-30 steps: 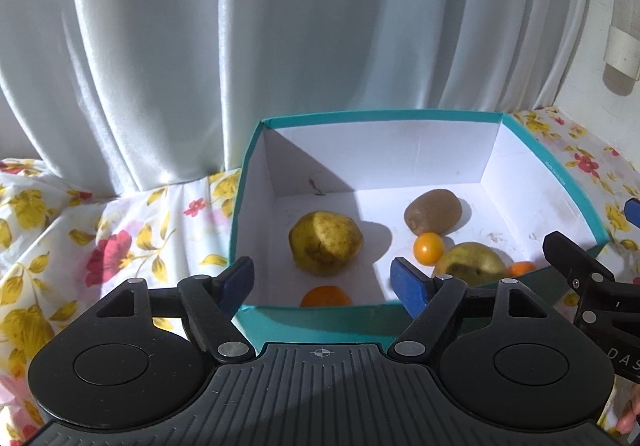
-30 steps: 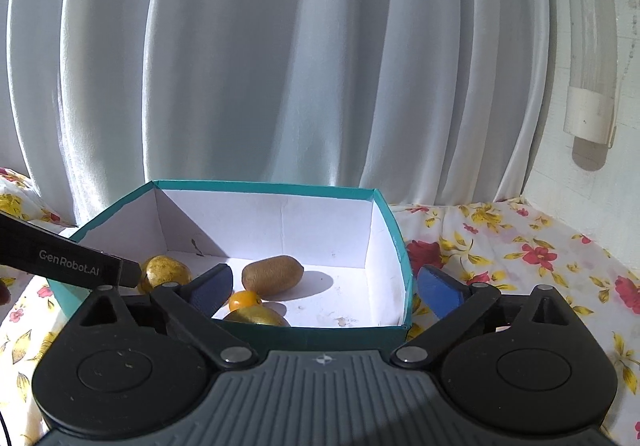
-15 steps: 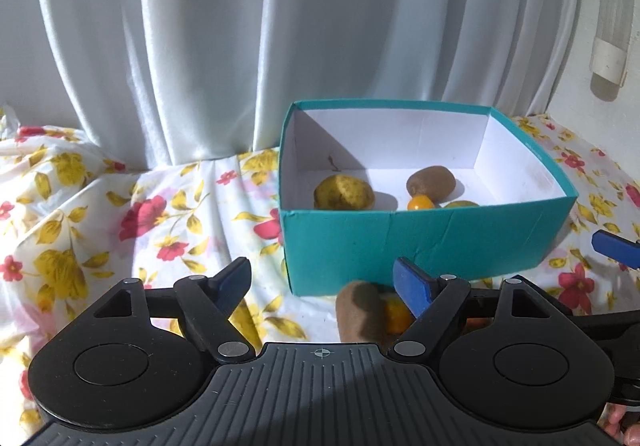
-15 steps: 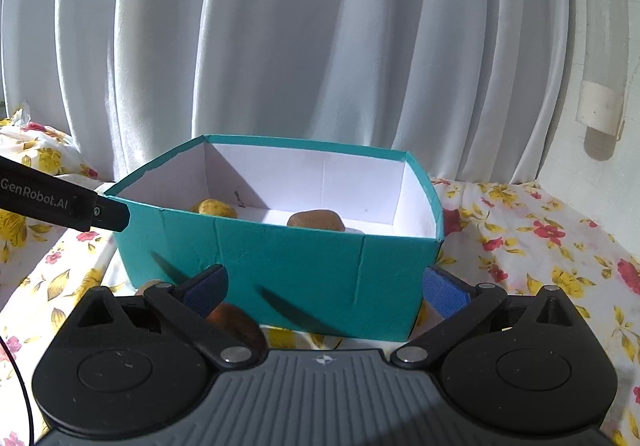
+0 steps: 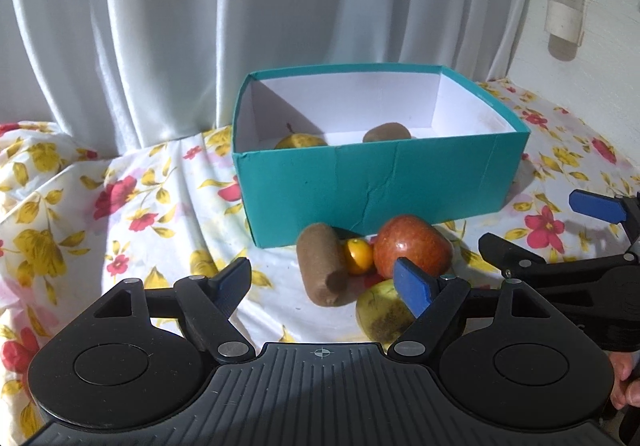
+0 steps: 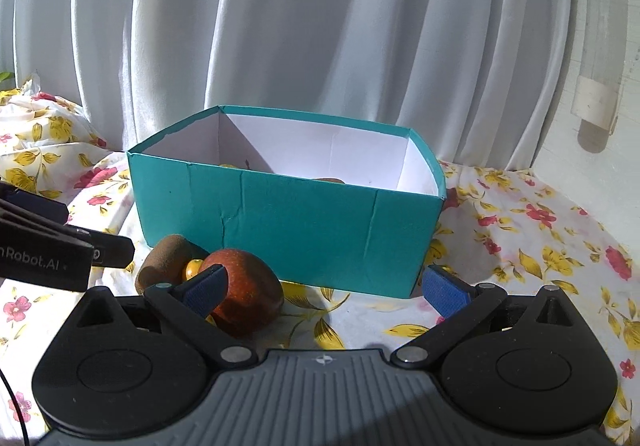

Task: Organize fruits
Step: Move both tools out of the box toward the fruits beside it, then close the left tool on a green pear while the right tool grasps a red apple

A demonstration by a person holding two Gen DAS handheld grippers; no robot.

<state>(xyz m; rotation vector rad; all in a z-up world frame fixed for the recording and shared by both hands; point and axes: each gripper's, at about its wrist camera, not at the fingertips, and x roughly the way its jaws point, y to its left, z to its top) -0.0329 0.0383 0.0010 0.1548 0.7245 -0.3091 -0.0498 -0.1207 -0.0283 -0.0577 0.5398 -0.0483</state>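
Both the left gripper (image 5: 322, 280) and right gripper (image 6: 326, 286) hang released and empty, low before the teal cardboard box (image 5: 372, 186), apparently lining up on 4 loose fruits just in front: fuzzy brown kiwi (image 5: 320, 268), small orange kumquat (image 5: 359, 255), red apple (image 5: 414, 244), yellow-green pear (image 5: 382, 316).

L tool (image 5: 326, 284) & R tool (image 6: 326, 288) both level, jaws spread wide, gripping nothing.

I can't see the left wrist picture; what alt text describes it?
The open left gripper hovers over a kiwi, small orange fruit, red apple and yellow-green fruit clustered before a teal box on a floral cloth.
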